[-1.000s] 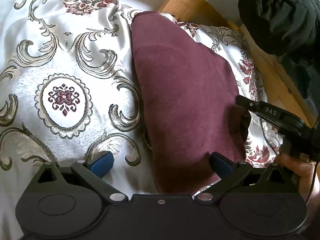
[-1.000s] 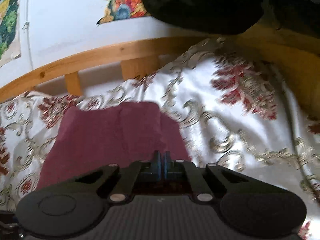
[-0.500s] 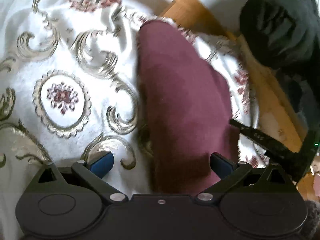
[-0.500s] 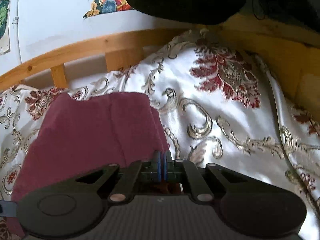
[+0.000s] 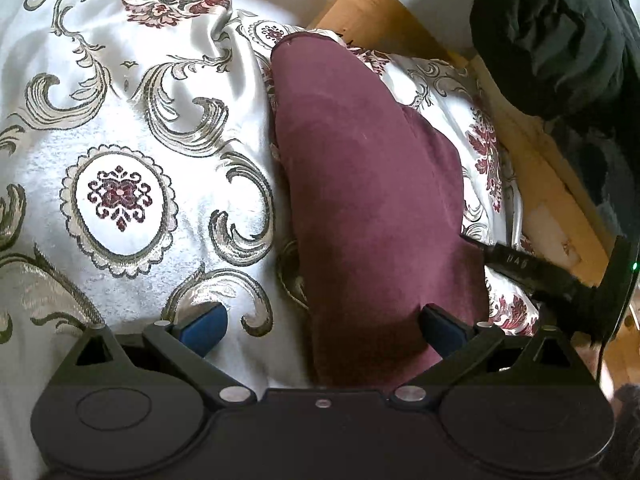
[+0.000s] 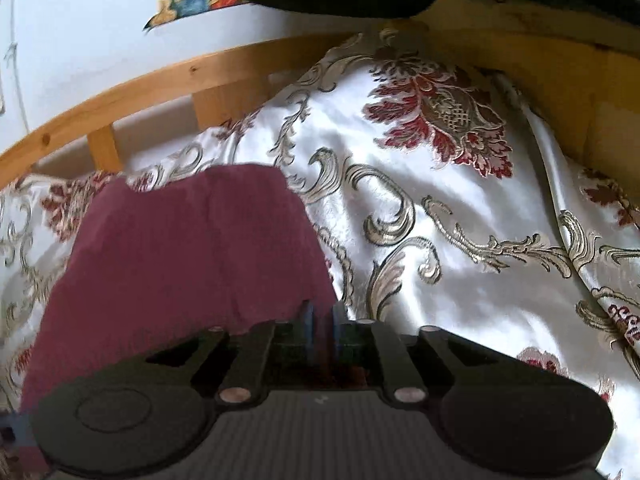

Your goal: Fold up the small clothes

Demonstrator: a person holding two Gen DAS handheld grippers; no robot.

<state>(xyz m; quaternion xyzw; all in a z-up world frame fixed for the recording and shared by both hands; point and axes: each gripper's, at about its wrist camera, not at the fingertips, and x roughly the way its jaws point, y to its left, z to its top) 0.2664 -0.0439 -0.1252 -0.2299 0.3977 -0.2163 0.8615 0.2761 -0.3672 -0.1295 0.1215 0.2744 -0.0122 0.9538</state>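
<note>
A: While the left gripper (image 5: 322,326) sits with fingers spread wide at bottom of frame, where's the garment?

B: Maroon garment (image 5: 372,208) lies flat on the patterned bedspread (image 5: 120,128), running from upper center down to between the blue pads (image 5: 204,322). Right pad rests over its lower edge, left pad over bare bedspread.

A: Right gripper (image 6: 322,320)?

B: Fingers nearly together, narrow gap, with the near corner of the garment (image 6: 192,248) between them. Frame's blurred, so can't tell if it's gripping.

A: Surroundings?

B: Wooden bed frame (image 6: 160,80) along the top, dark clothing (image 5: 560,36) bundled upper right.
</note>
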